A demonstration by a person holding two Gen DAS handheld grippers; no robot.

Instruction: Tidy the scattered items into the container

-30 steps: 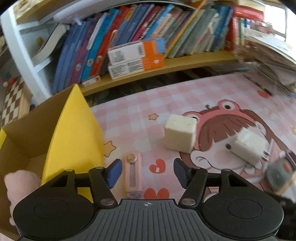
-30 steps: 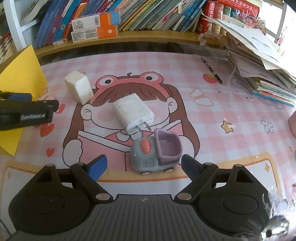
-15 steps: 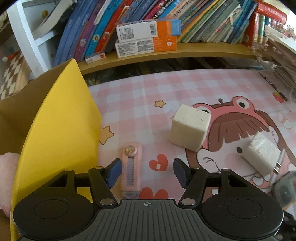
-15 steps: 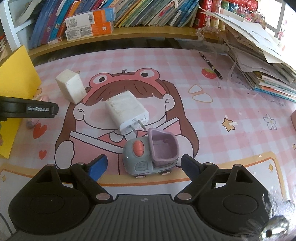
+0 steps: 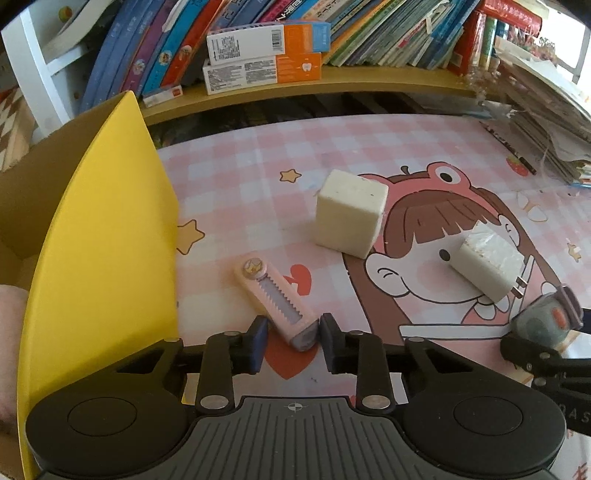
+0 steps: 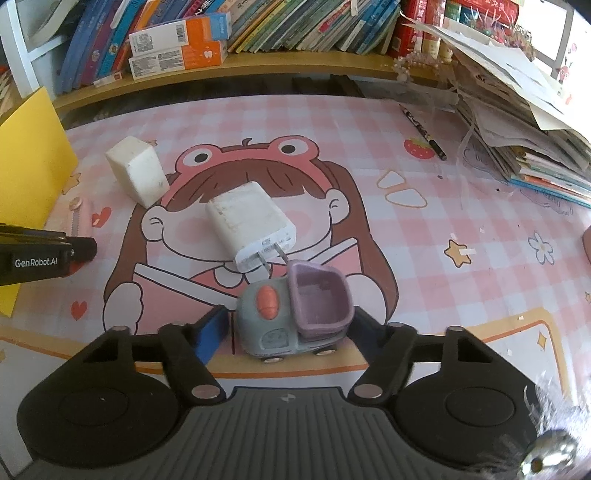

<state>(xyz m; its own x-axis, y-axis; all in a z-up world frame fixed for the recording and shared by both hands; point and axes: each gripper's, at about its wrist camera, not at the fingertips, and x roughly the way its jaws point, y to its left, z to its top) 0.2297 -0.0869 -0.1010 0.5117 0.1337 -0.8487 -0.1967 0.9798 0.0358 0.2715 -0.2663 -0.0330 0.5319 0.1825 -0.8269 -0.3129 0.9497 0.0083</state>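
Observation:
A pink utility knife (image 5: 275, 301) lies on the cartoon mat beside the yellow flap (image 5: 99, 240) of a cardboard box. My left gripper (image 5: 291, 338) is closing, and its blue pads touch both sides of the knife's near end. In the right wrist view a grey toy truck (image 6: 291, 314) with a purple bucket stands between the fingers of my right gripper (image 6: 286, 328). Those jaws are closing too, with a gap left at the left pad (image 6: 212, 332). A white charger (image 6: 251, 221) and a cream block (image 6: 136, 175) lie further off.
A low shelf of books (image 5: 369, 29) with orange-and-white boxes (image 5: 266, 55) runs along the back. Loose papers and books (image 6: 517, 110) pile up at the right, with a pen (image 6: 423, 131) beside them. Something pink and soft (image 5: 9, 332) sits in the box.
The left jaws narrowed onto the knife's near end and the knife swung to a slant. The right jaws narrowed around the toy truck.

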